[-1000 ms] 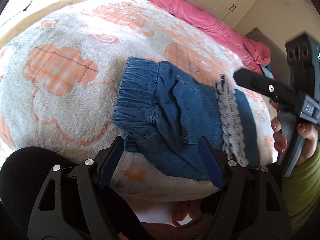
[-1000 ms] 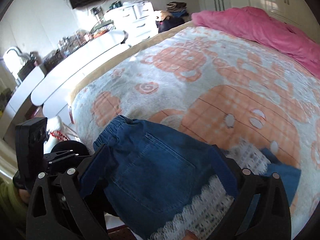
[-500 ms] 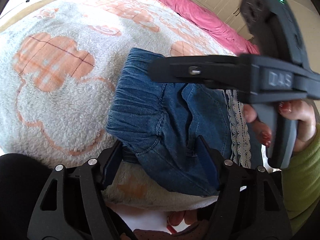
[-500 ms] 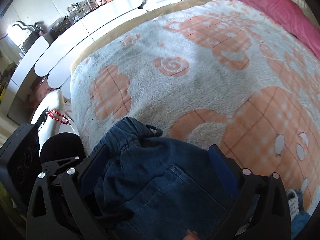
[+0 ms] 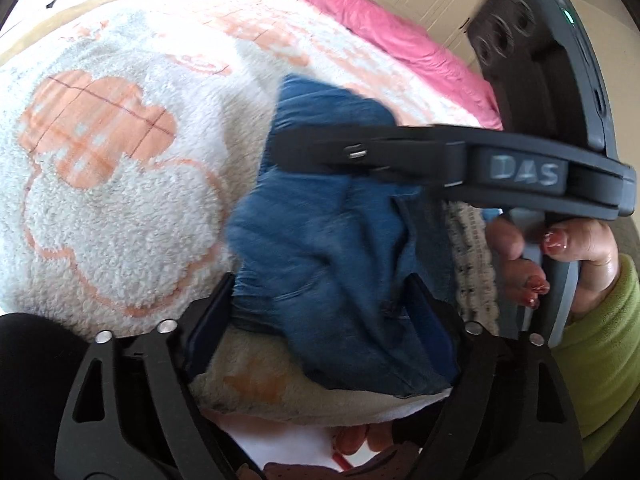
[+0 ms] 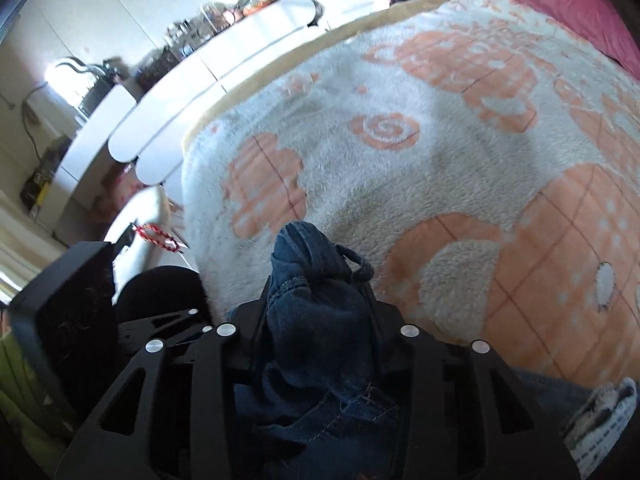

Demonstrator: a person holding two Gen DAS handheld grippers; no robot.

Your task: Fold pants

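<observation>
Small blue denim pants with a white lace trim lie at the near edge of a bed. In the right wrist view, my right gripper has its jaws closing, and its pads squeeze the bunched waistband of the pants. Seen from the left wrist, one of its fingers reaches sideways across the pants, held by a hand. My left gripper is low at the bed edge with its jaws opening. The lower denim fold lies between its pads, which do not press on it.
A fluffy white and orange blanket covers the bed, with a pink duvet at the far side. White cabinets with clutter stand left of the bed. A green sleeve is at the right.
My right gripper swung in over the waistband from the right and closed on it, bunching the denim. My left gripper's jaws spread a little wider and stayed in place.
</observation>
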